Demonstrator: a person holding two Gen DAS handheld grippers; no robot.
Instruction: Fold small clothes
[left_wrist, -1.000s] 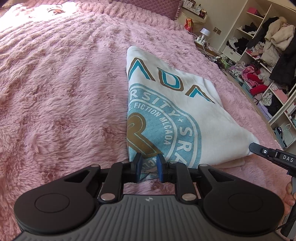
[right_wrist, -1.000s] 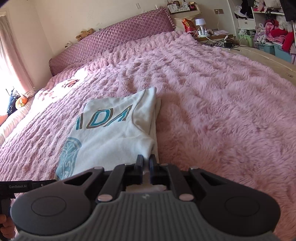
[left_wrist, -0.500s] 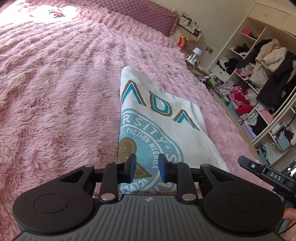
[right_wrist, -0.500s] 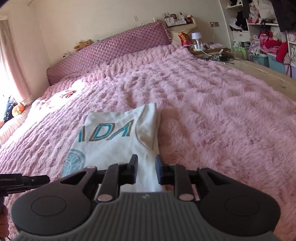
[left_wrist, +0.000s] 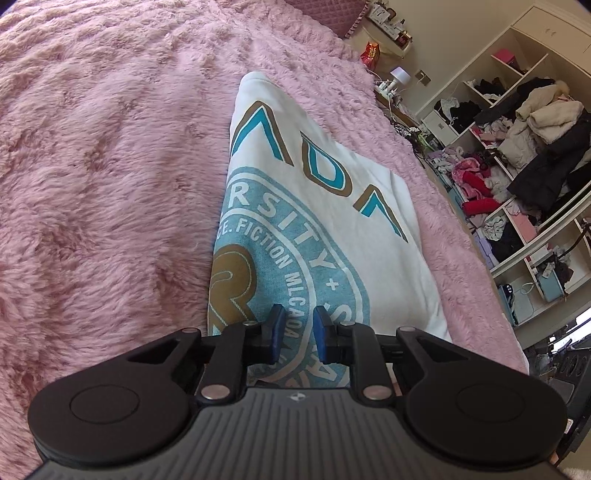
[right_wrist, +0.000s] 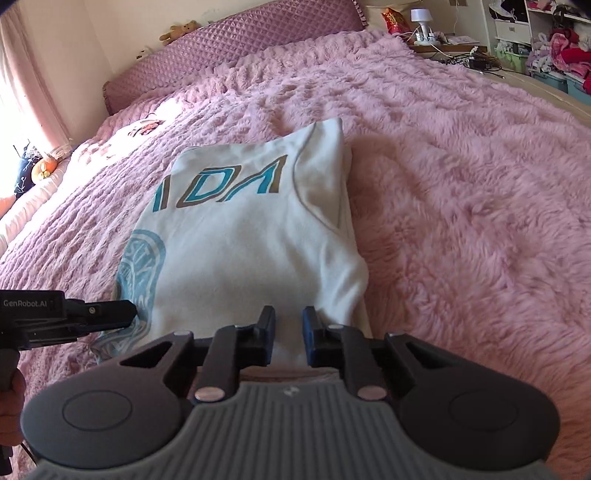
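A pink plush blanket (right_wrist: 461, 155) covers the bed and carries the one task item, a white printed shirt (right_wrist: 251, 236), which lies flat near the blanket's near edge, its neckline toward the far end. The shirt is already narrowed: both long sides run as straight folded edges, and the round teal emblem (left_wrist: 295, 266) is cut off by the fold on the left wrist view's left side, so the lengthwise folds appear done. Judged from this, what remains is the crosswise fold, bringing the near hem toward the neckline, and perhaps a final smoothing. Open shelves of clothes (left_wrist: 517, 147) stand well apart, beyond the bed. The left gripper (left_wrist: 297, 336) hovers over the near hem on the emblem side, jaws parted and holding nothing. The right gripper (right_wrist: 288, 338) hovers over the near hem on the plain side, likewise parted and empty; whether either fingertip touches the cloth cannot be told.
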